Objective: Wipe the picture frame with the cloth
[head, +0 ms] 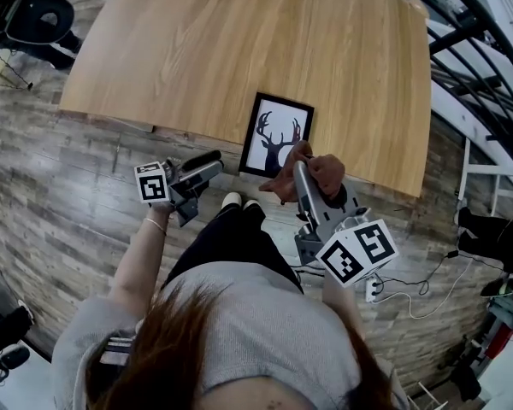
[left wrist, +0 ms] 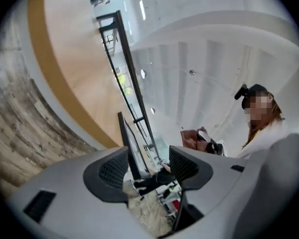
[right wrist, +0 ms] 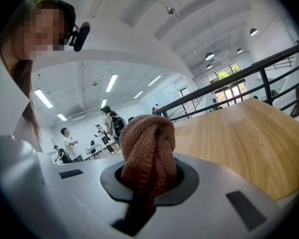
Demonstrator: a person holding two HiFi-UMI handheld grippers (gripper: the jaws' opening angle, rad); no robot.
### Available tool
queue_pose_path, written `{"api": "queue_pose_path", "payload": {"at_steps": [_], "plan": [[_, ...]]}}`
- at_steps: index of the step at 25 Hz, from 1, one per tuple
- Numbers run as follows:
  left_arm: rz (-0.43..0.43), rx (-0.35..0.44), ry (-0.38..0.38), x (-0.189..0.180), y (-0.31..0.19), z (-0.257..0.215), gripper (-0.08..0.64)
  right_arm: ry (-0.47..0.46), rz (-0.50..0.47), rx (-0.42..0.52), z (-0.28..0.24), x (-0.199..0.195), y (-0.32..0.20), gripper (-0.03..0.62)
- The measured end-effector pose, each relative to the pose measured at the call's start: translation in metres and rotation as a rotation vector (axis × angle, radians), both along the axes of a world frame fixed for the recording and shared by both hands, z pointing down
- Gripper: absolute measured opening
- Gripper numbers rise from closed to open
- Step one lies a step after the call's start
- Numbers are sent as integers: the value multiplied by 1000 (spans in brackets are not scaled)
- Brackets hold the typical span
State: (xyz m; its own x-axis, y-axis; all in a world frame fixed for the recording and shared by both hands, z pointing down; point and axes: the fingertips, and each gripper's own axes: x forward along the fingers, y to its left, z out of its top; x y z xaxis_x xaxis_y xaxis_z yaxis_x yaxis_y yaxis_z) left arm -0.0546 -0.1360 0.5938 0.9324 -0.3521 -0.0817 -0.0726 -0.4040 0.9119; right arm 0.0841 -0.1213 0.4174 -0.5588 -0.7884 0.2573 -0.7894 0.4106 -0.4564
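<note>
A pale wooden table [head: 239, 41] stood on a plank floor [head: 68, 186] in a bright, open hall. Near its front edge was the picture frame [head: 278, 133], black-bordered with a deer-head silhouette, seemingly lying face up. Its long axis ran away from the person, antlers toward the far side, top tipped slightly right. The brown cloth [head: 325, 173] was bunched at the frame's near right corner, clenched in the right gripper [head: 301, 171], probably ready for wiping. The left gripper [head: 210, 166], jaws spread and empty, pointed level at the frame's left side, likely to steady it.
</note>
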Motion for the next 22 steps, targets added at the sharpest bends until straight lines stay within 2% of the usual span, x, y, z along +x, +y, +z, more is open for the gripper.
{"api": "queue_pose_path", "payload": {"at_steps": [4, 7, 9, 11, 13, 14, 16, 19, 22], "plan": [[-128, 146, -92, -5, -5, -27, 258, 3, 8, 28, -8, 0, 1, 57], [-202, 219, -166, -9, -6, -46, 241, 2, 17, 41, -14, 1, 2, 57], [-259, 265, -168, -8, -11, -73, 155, 16, 23, 52, -17, 2, 3, 57], [-301, 347, -180, 3, -18, -108, 130, 24, 27, 68, -21, 4, 4, 57], [-323, 456, -239, 21, -21, -139, 34, 17, 26, 91, -26, 4, 6, 57], [-334, 494, -263, 30, -21, -152, 9, 20, 26, 109, -30, 6, 7, 57], [-361, 527, -299, 46, -19, -172, 8, 52, 37, 149, -37, 10, 10, 57], [-379, 531, -399, 68, -12, -181, 8, 104, 62, 204, -47, 18, 15, 57], [-379, 532, -450, 90, -5, -177, 8, 93, 83, 228, -51, 25, 19, 57]]}}
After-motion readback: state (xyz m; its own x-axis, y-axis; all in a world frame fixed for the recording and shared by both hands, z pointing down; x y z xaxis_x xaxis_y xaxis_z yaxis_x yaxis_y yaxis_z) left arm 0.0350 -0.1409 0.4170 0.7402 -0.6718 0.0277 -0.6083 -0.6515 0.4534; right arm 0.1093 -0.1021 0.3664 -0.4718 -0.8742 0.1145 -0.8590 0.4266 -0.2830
